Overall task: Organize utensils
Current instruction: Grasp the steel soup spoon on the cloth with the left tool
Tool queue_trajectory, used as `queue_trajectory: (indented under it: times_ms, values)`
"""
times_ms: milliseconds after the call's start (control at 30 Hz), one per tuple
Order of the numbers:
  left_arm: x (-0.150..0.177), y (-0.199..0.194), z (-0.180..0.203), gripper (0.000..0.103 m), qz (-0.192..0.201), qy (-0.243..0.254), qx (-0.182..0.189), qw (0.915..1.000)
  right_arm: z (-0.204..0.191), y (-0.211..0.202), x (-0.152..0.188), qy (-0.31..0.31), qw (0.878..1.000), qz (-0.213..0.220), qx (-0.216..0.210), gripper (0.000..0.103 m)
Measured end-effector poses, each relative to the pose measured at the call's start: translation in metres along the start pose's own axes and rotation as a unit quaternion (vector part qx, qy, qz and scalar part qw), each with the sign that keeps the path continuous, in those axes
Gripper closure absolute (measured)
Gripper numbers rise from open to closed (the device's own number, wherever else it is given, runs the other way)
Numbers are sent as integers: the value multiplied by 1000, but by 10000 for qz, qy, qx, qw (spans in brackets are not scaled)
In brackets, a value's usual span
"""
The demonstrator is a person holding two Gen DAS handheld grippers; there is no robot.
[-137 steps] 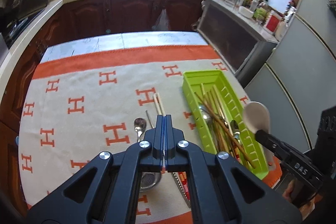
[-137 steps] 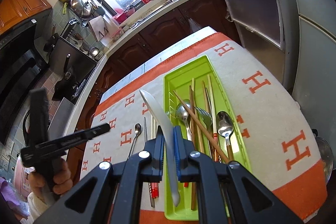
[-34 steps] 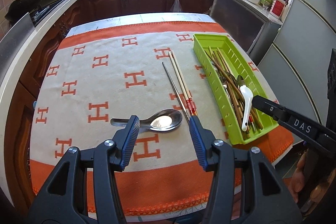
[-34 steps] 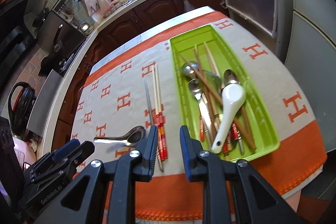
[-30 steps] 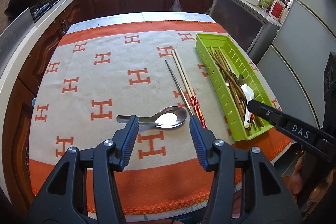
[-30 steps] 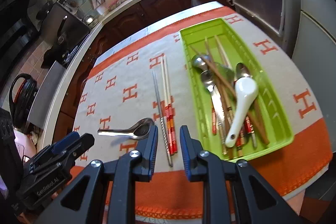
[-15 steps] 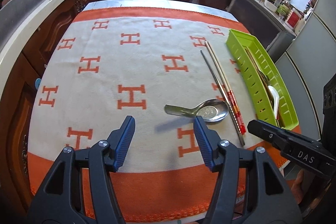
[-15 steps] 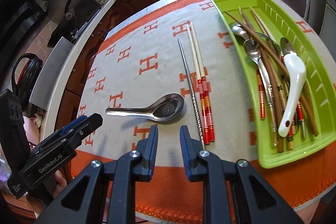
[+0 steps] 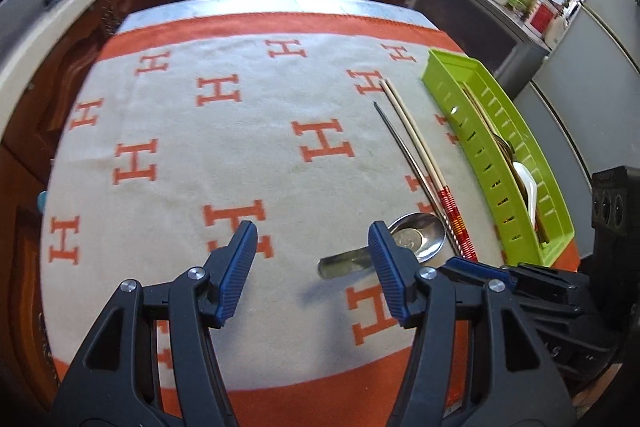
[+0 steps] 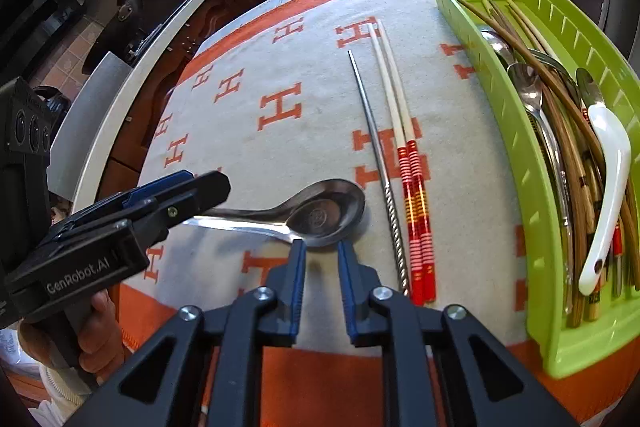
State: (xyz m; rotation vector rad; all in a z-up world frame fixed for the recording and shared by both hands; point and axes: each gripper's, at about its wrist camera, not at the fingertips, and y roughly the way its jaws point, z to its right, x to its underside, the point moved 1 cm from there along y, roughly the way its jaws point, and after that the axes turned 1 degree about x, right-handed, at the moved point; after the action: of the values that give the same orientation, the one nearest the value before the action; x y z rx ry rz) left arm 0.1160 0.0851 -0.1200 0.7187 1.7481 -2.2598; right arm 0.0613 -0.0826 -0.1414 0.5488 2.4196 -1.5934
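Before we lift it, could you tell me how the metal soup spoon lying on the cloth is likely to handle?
The metal soup spoon looks polished, so it may slip between pads. Its handle lies low on the cloth, which probably makes getting under it awkward. The rounded bowl could let it rock or pivot if nudged by the right gripper, whose jaws are closing just short of it.

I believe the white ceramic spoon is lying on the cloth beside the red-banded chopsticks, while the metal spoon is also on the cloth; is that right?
Not quite: the white ceramic spoon lies in the green tray, as the right wrist view shows. The metal spoon is indeed on the cloth, near the red-banded chopsticks.
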Motion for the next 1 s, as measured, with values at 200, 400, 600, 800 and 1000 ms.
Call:
queue_trajectory:
  times_ms: [200,400,600,800,1000]
  values:
    - [-11,30,14,48,-453,245,358,9980,5,7,-11,-12,9999,93,94,98]
    - [-12,44,18,48,-641,167,506,9965,4,15,-20,-53,9999,79,63,98]
    - [-2,58,21,48,-726,94,499,9961,5,12,-19,-87,9999,70,94,98]
    - [-1,61,29,48,-534,162,356,9978,7,-5,-21,-170,9993,288,179,98]
    - [3,65,51,48,-248,590,45,9979,8,-25,-25,-290,9969,634,374,98]
